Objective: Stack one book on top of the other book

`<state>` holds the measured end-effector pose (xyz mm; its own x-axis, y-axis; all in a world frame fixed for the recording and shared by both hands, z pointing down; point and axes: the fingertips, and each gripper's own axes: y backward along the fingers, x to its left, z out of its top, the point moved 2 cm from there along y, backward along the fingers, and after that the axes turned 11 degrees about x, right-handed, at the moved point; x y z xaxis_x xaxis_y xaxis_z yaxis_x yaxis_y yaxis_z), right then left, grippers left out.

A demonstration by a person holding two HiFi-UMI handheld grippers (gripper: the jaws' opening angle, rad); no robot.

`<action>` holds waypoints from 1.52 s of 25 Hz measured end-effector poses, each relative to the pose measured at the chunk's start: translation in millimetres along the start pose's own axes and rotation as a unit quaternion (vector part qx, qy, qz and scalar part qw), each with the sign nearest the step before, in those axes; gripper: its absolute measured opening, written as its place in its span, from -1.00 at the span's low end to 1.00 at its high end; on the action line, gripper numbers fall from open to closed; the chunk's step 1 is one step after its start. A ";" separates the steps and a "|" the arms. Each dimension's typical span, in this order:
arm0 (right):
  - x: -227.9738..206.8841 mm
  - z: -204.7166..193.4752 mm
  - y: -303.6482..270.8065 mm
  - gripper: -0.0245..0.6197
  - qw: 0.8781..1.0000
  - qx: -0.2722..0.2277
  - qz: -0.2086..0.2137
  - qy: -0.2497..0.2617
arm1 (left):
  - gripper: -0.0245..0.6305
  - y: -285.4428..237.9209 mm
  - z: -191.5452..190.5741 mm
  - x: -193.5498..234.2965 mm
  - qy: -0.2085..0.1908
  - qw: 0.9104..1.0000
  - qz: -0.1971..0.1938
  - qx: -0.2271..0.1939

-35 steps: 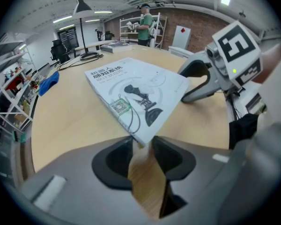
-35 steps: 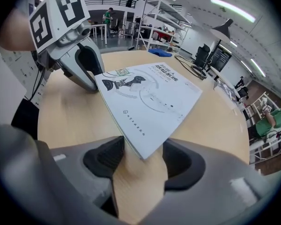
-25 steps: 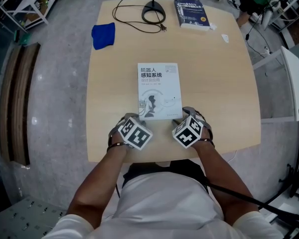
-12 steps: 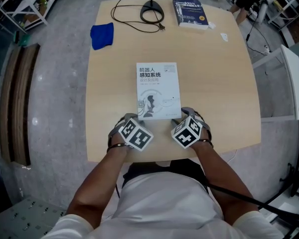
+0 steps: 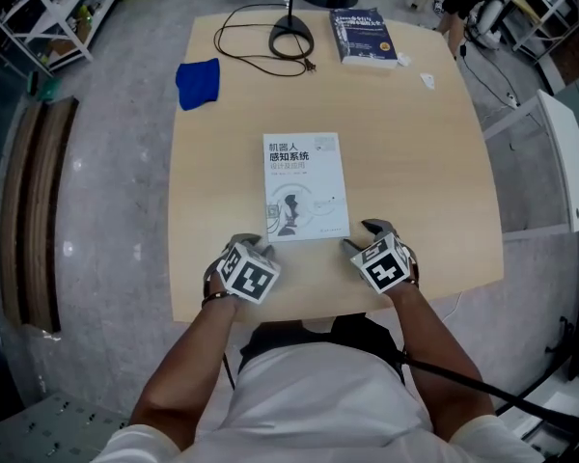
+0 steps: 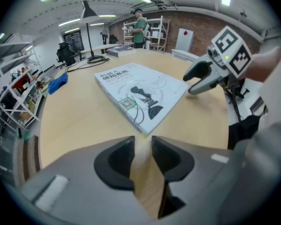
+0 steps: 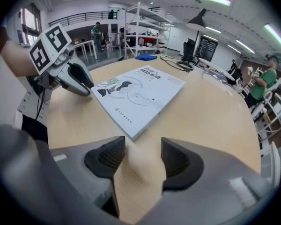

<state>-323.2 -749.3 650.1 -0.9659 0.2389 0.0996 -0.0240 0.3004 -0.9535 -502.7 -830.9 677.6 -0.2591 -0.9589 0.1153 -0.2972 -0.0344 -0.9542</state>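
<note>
Head view: you hold both grippers low over the near edge of the table (image 5: 425, 172), one at each near corner of the white book (image 5: 305, 186).
White book: it lies flat, cover up, in the middle of the table, a little closer to the near edge, with its long sides running toward the far edge.
Dark blue book (image 5: 368, 36): it lies flat at the far edge, toward the far right corner, well apart from the white book.
Left gripper (image 6: 143, 143): your jaws stand released with a narrow gap and have just been closing. Only bare table shows between them, and the white book's near left corner sits just ahead of the gap.
Right gripper (image 7: 143, 146): your jaws stand released, wider than the left pair, and have just been closing too. Bare table lies between them, with the book's near right corner just ahead of the tips.
Blue cloth (image 5: 199, 83): by the left edge, near the far left corner.
Lamp base (image 5: 291, 37): at the far edge.
Stacking: not yet done; the two books lie apart.
</note>
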 end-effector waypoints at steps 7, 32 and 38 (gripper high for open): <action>-0.6 -1.7 70.0 -0.72 0.956 -0.175 0.097 -0.214 | -0.88 53.5 -6.9 -7.4 0.066 0.993 -0.040 -0.093; 56.1 -93.2 263.7 -0.92 0.897 -0.378 0.160 -0.166 | -0.90 229.8 -55.5 -164.2 0.201 0.926 0.028 -0.318; 66.9 -99.3 274.2 -0.92 0.901 -0.374 0.143 -0.166 | -0.90 236.3 -44.7 -161.4 0.171 0.931 0.029 -0.321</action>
<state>-368.8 -559.2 423.6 -0.9320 0.1532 -0.3284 0.2986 0.8382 -0.4563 -572.2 -671.7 445.9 -0.5371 -0.8044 0.2538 -0.7330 0.2962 -0.6124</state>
